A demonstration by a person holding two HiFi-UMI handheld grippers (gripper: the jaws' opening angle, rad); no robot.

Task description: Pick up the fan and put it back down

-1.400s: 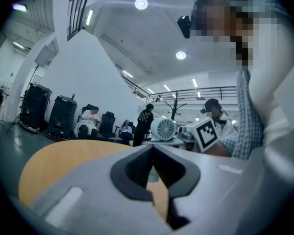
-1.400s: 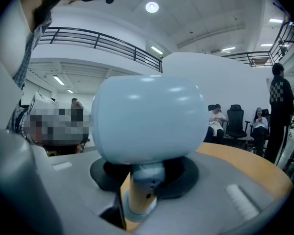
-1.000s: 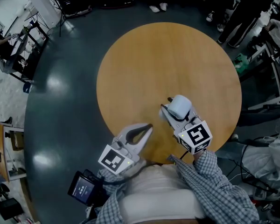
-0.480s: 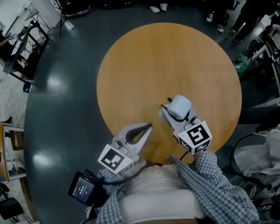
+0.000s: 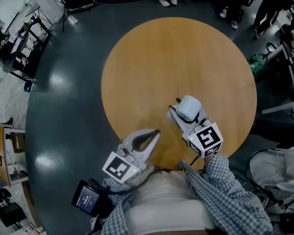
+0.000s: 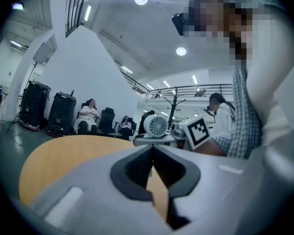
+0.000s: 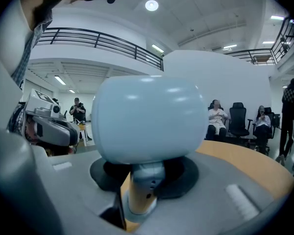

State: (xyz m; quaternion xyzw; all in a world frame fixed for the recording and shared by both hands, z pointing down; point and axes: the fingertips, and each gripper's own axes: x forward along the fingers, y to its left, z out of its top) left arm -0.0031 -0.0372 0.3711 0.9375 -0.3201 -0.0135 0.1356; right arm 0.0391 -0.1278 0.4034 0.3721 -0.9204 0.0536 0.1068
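Head view: a round wooden table on a dark floor. The right gripper reaches in over the table's near edge, with the fan between its jaws, the pale rounded head uppermost. The left gripper lies beside it, well clear of the fan, jaws together. Checked sleeves show at the bottom.

Left gripper view: the left gripper has its jaws closed tip to tip on nothing, above the table. The fan shows beyond, grille facing this way.

Right gripper view: the right gripper clamps the fan by its thin stem, under the head. Whether the base touches the table cannot be told.
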